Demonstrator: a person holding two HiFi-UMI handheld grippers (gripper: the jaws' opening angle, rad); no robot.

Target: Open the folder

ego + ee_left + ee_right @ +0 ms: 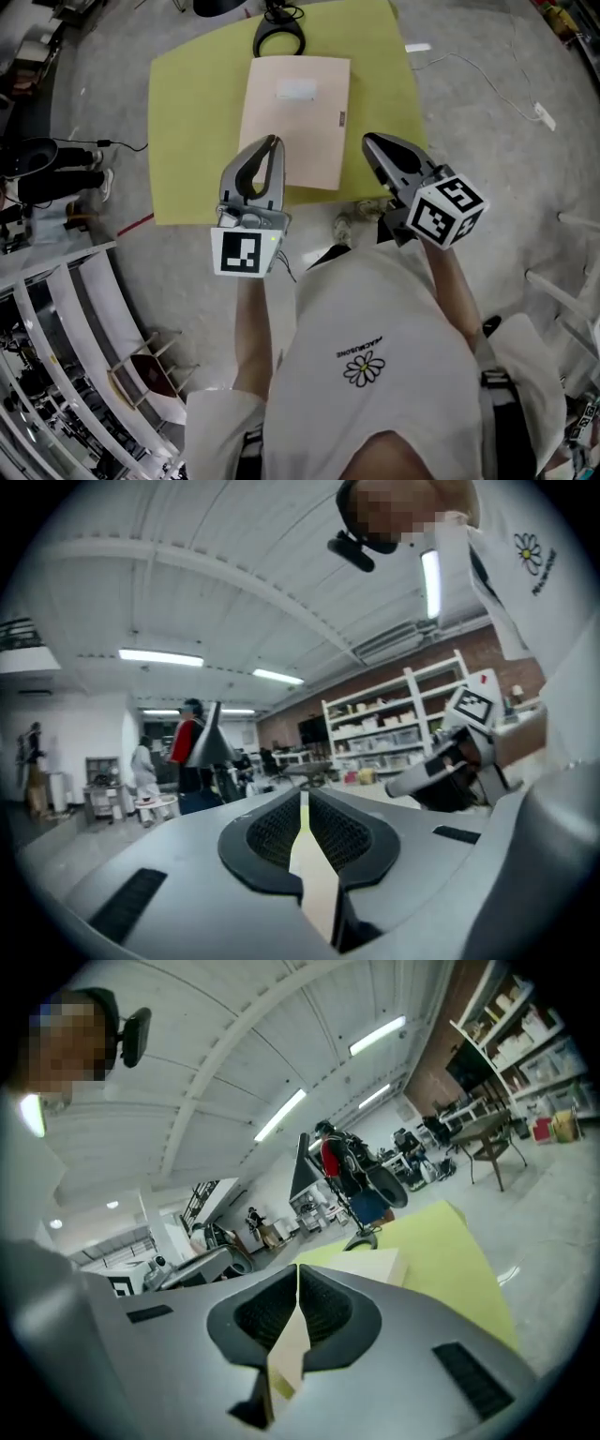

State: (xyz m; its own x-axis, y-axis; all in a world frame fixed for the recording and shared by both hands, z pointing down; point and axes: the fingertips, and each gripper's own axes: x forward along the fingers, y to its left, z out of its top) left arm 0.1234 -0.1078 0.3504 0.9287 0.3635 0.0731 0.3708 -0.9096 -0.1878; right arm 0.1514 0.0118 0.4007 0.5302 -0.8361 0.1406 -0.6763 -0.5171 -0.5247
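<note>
The left gripper [302, 803] has its jaws pressed together with nothing between them. The right gripper [297, 1274] is closed and empty too. The person holds both out roughly level, forearms extended. In the head view the left tip sits over the near left part of the folder [295, 117], and the right tip sits just off its right edge. The folder lies closed and flat on the yellow table [187, 112], a pale label on its cover. Its contents are hidden.

A pale peach folder [295, 122] lies flat and closed on the yellow surface [187, 131], upper centre of the frame, a white label [296, 90] near its top.
</note>
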